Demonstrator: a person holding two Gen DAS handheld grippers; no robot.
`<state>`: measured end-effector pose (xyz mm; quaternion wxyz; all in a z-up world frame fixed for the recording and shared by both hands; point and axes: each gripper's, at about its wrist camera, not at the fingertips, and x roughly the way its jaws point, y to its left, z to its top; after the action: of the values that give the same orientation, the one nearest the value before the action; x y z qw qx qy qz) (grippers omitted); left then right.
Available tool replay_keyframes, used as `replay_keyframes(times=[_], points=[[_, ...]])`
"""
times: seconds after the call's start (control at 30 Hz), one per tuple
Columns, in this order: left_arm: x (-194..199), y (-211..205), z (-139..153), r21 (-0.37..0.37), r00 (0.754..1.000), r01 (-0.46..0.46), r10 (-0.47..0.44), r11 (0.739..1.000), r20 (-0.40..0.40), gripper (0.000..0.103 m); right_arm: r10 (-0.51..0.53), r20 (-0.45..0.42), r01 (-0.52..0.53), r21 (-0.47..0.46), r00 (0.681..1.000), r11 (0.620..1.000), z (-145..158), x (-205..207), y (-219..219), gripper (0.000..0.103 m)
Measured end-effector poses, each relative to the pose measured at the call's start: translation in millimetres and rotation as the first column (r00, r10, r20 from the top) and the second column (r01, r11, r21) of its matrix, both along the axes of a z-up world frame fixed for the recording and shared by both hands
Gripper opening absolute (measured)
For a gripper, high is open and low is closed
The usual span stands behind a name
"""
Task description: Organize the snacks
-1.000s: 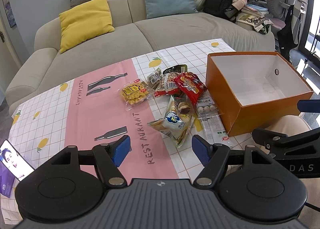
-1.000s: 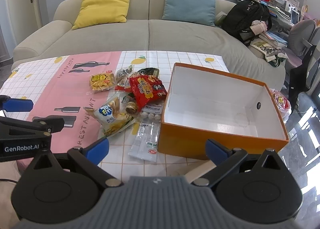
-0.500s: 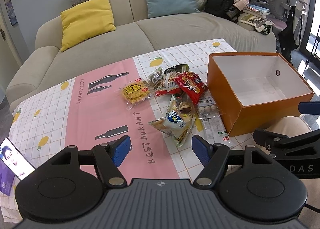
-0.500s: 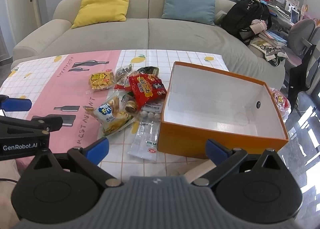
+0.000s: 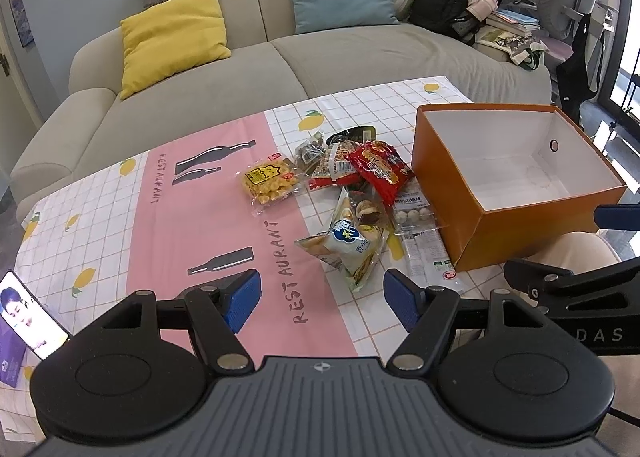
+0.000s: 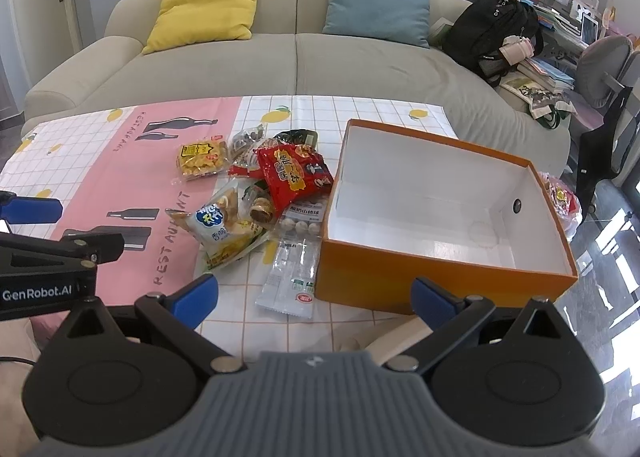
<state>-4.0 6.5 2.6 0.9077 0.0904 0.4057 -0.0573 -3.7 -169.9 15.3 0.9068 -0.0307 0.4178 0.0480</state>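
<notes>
A pile of snack packets lies mid-table: a yellow packet (image 5: 267,179) (image 6: 201,160), a red packet (image 5: 378,168) (image 6: 292,173), a white and blue packet (image 5: 347,243) (image 6: 219,227), and a clear packet (image 5: 427,253) (image 6: 292,269) against the box. An open orange box (image 5: 472,193) (image 6: 400,281) stands empty to the right of the pile. My left gripper (image 5: 322,299) is open and empty above the near table edge. My right gripper (image 6: 314,297) is open and empty, in front of the box's near wall.
The table wears a pink and white checked cloth (image 5: 200,225). A phone (image 5: 28,313) lies at the near left edge. A grey sofa (image 5: 360,53) with a yellow cushion (image 5: 172,37), blue cushion and black backpack (image 6: 496,33) stands behind the table.
Both grippers have drifted slightly forward toward the table. Both stay open and empty. Nothing on the table has moved.
</notes>
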Motion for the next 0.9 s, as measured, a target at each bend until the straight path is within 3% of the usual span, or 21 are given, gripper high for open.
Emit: replay_keyframes(times=[0.9], points=[[-1.6,-1.2,1.5,-0.011,1.000,0.000,0.000,1.000,-0.004,0.083,-0.002,-0.021,0.003,0.014,1.000,1.000,-0.8,3.1,0.1,0.100]])
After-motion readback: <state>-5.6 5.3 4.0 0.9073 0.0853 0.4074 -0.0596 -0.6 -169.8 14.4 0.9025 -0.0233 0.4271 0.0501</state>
